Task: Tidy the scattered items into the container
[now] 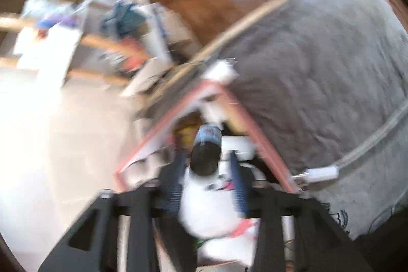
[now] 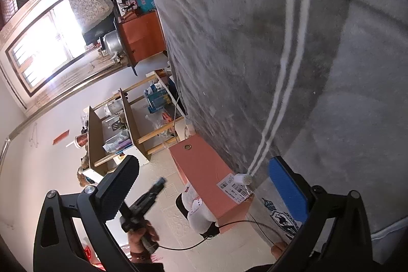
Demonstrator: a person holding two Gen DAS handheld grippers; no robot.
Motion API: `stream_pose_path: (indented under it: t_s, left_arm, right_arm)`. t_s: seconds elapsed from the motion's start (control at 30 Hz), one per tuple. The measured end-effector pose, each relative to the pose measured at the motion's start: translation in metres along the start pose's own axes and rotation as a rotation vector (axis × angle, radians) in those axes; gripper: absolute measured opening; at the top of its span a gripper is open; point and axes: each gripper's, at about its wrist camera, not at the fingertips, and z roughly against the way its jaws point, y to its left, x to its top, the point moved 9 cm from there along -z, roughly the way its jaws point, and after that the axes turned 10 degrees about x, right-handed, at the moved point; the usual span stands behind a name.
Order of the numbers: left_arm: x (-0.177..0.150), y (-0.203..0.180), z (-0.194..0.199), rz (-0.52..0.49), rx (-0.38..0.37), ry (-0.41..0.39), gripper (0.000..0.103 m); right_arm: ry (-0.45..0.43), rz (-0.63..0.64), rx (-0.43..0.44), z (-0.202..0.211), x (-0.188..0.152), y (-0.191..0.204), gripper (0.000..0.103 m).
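My left gripper (image 1: 207, 165) is shut on a white bottle with a black cap (image 1: 205, 157), held over the open pink cardboard box (image 1: 239, 114) at the edge of the grey blanket (image 1: 318, 63). The view is blurred by motion. White items and something yellow lie in the box. In the right wrist view the pink box (image 2: 204, 175) shows from outside, with the white bottle (image 2: 197, 210) beside its near end. My right gripper (image 2: 204, 193) is open and empty, apart from the box. A white drawstring (image 2: 278, 98) runs over the blanket.
A wooden shelf rack (image 2: 127, 129) with clutter stands on the pale floor (image 2: 163, 195) past the box. An orange cabinet (image 2: 142, 40) and a bright window (image 2: 46, 42) lie further off. A black cable (image 2: 229, 226) trails near the box. The grey blanket (image 2: 280, 42) fills the right side.
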Motion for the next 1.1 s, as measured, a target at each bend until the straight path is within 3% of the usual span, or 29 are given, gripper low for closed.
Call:
stream_pose_path:
  t_s: [0.07, 0.2, 0.33, 0.5, 0.63, 0.67, 0.7, 0.77, 0.87, 0.97, 1.1]
  left_arm:
    - [-0.007, 0.013, 0.005, 0.049, -0.003, -0.017, 0.083]
    - [-0.015, -0.008, 0.018, -0.007, -0.030, -0.048, 0.084]
    - [-0.035, -0.091, 0.028, -0.336, -0.035, -0.055, 0.084]
    - [-0.101, -0.242, 0.029, -0.923, -0.076, -0.167, 0.084]
    - [-0.130, -0.304, -0.005, -1.164, -0.042, -0.177, 0.084]
    - [-0.130, -0.310, -0.016, -1.181, -0.030, -0.157, 0.077]
    - [-0.128, -0.314, -0.026, -1.185, -0.019, -0.141, 0.062]
    - [-0.114, -0.316, -0.050, -1.127, -0.009, -0.072, 0.051]
    - [-0.096, -0.317, -0.069, -1.026, -0.069, -0.035, 0.037]
    - [-0.089, -0.315, -0.064, -0.994, -0.114, -0.033, 0.030]
    - [-0.086, -0.297, -0.028, -0.972, -0.158, -0.079, 0.024]
  right_arm:
    - [0.003, -0.006, 0.002, -0.001, 0.000, -0.001, 0.102]
    - [0.000, -0.011, 0.006, 0.001, 0.000, 0.000, 0.102]
    - [-0.002, -0.013, 0.011, 0.001, -0.002, 0.001, 0.102]
    - [-0.002, -0.032, 0.012, 0.002, -0.003, -0.002, 0.102]
    - [-0.012, -0.039, 0.013, 0.004, -0.001, -0.003, 0.102]
    - [-0.014, -0.041, 0.013, 0.005, 0.000, -0.004, 0.102]
    - [-0.016, -0.044, 0.012, 0.005, 0.000, -0.005, 0.102]
    - [-0.018, -0.049, 0.013, 0.005, 0.001, -0.005, 0.102]
    - [-0.012, -0.045, 0.007, 0.001, 0.001, -0.006, 0.102]
    - [0.015, -0.035, -0.011, -0.005, 0.001, -0.009, 0.102]
    - [0.032, -0.028, -0.045, -0.010, 0.000, -0.015, 0.102]
